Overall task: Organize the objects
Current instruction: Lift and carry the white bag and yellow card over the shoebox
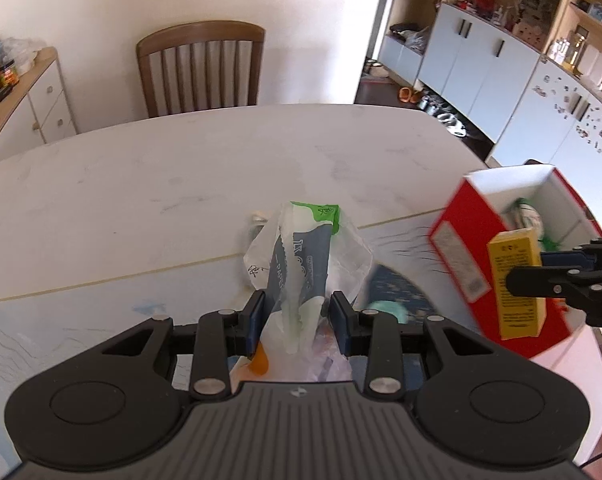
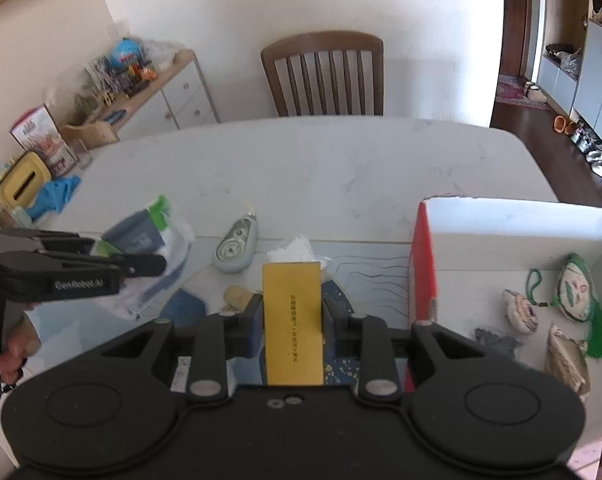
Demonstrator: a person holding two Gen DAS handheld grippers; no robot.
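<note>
While both tools are carrying loads above the table (image 2: 341, 160), I am holding a clear plastic bag (image 1: 301, 264) in my left gripper (image 1: 299, 320); its blue pads are pressing on the bag's bunched lower part. Inside the bag I am seeing a grey-blue paper packet with a green top edge. My right gripper (image 2: 292, 316) is clamping a flat yellow box (image 2: 292, 320) with a line of small print down its face, standing upright between the pads.

Just right of the yellow box, a red carton (image 2: 423, 264) with a white interior is lying open. Inside it are lying a painted mask with a green tassel (image 2: 579, 292), a smaller painted piece (image 2: 521, 310) and a woven item (image 2: 565, 356). Nothing is standing between the yellow box and the carton's opening.

Below the grippers, a pale green correction-tape dispenser (image 2: 237, 248), a crumpled white tissue (image 2: 297, 250) and a dark blue patterned mat (image 2: 341, 360) are lying on the table. A hand (image 2: 11, 356) is showing at the left edge of the right wrist view.

The tabletop is white and marbled. A wooden chair (image 1: 199, 68) is standing at its far side against a cream wall, a cluttered low sideboard (image 2: 161, 92) is on the left, and white cupboards (image 1: 481, 56) are on the right.
</note>
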